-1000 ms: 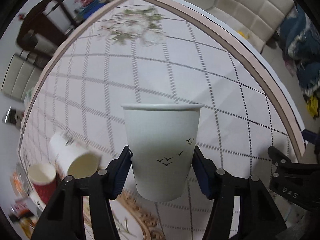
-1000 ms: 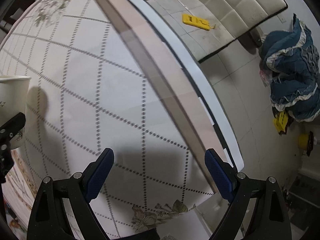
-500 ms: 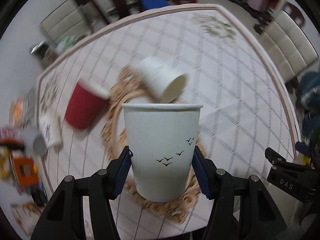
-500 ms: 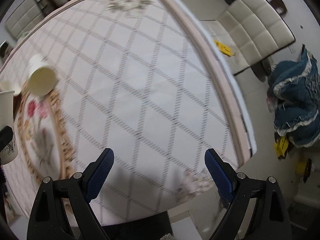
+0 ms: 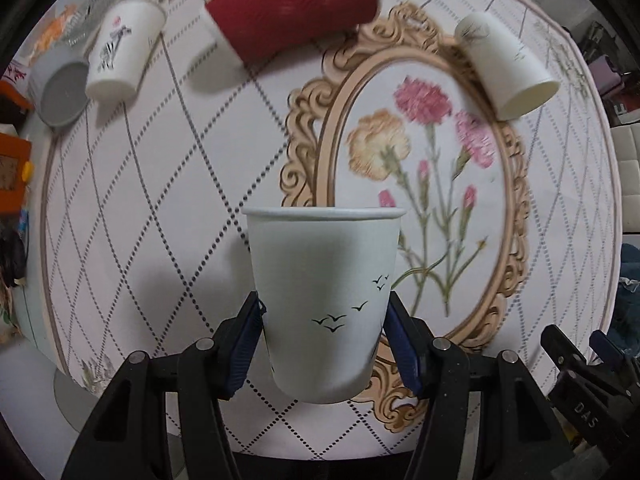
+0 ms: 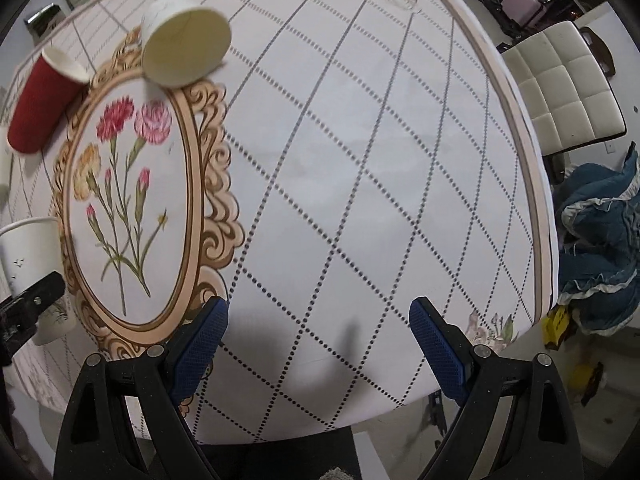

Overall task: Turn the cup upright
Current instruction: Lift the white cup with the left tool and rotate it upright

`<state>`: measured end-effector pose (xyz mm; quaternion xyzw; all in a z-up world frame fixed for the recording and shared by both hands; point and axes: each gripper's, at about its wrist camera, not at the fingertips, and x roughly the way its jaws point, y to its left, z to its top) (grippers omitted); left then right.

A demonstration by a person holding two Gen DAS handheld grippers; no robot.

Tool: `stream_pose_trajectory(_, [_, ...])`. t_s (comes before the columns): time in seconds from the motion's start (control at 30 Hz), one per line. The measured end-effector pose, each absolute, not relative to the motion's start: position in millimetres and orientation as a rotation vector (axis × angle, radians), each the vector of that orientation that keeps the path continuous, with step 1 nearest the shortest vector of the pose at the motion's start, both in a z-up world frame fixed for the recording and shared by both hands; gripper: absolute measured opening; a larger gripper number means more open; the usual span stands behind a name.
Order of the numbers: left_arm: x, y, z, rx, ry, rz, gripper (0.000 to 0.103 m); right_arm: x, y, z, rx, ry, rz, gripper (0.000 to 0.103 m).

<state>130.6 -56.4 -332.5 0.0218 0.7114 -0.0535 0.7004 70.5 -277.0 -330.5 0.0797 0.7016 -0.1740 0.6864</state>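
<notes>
My left gripper (image 5: 324,336) is shut on a pale paper cup with small black birds (image 5: 324,300), rim up, held above the near part of the table; the cup also shows at the left edge of the right wrist view (image 6: 28,264). My right gripper (image 6: 318,336) is open and empty over the table's near right side. A red ribbed cup (image 5: 296,8) lies on its side at the far middle; it also shows in the right wrist view (image 6: 40,104). A cream cup (image 5: 508,64) lies on its side at the far right, its mouth facing the right wrist camera (image 6: 186,44).
A white printed cup (image 5: 120,48) lies on its side at the far left beside a grey lid (image 5: 60,92). The round table's cloth has a flower medallion (image 5: 424,184). A cream chair (image 6: 560,84) and blue clothes (image 6: 600,240) lie beyond the right edge.
Both grippers have swung and moved so the views now look down over the table's centre. The bird cup stays gripped and upright in the left gripper. The right gripper stays open.
</notes>
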Motion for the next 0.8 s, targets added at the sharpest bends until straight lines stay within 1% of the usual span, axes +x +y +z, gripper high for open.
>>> stream_pose_trajectory(0.3, [120.1,-56.1,-342.8,0.066,1.591,-0.132,0.057,60.9,-283.2,-338.5,0.165,1.603,-0.410,0.093])
stream_pose_trajectory(0.4, [118.9,-55.3,-342.8,0.078,1.594,-0.140,0.059,64.9,-291.0,-337.7,0.170,1.600,-0.419,0.093])
stream_pose_trajectory(0.53, [130.2,-62.8,-342.3,0.075,1.611,-0.145,0.059,64.2,-292.1,-332.7,0.176,1.590,-0.424,0.093])
stream_pose_trajectory(0.6, [132.1,-65.7,-342.8,0.071,1.619,-0.146,0.062,63.7,-292.9,-330.8,0.179,1.587,-0.425,0.093])
stream_pose_trajectory(0.63, [132.3,-66.0,-342.6,0.072,1.613,-0.146,0.065,64.1,-293.8,-330.5,0.181,1.586,-0.426,0.093])
stream_pose_trajectory(0.67, [135.2,-64.0,-341.7,0.077,1.608,-0.145,0.073,64.4,-293.9,-329.5,0.185,1.584,-0.426,0.093])
stream_pose_trajectory(0.7, [135.1,-64.3,-341.2,0.083,1.602,-0.144,0.079,65.2,-293.6,-328.5,0.187,1.582,-0.428,0.093])
stream_pose_trajectory(0.73, [136.5,-63.5,-340.8,0.086,1.599,-0.143,0.088,65.3,-294.2,-327.9,0.188,1.581,-0.428,0.093])
stream_pose_trajectory(0.77, [137.4,-63.3,-339.6,0.088,1.595,-0.144,0.093,64.2,-294.3,-326.3,0.191,1.578,-0.428,0.093])
stream_pose_trajectory(0.8, [138.4,-63.2,-338.1,0.089,1.591,-0.146,0.094,63.3,-295.0,-325.4,0.192,1.576,-0.428,0.093])
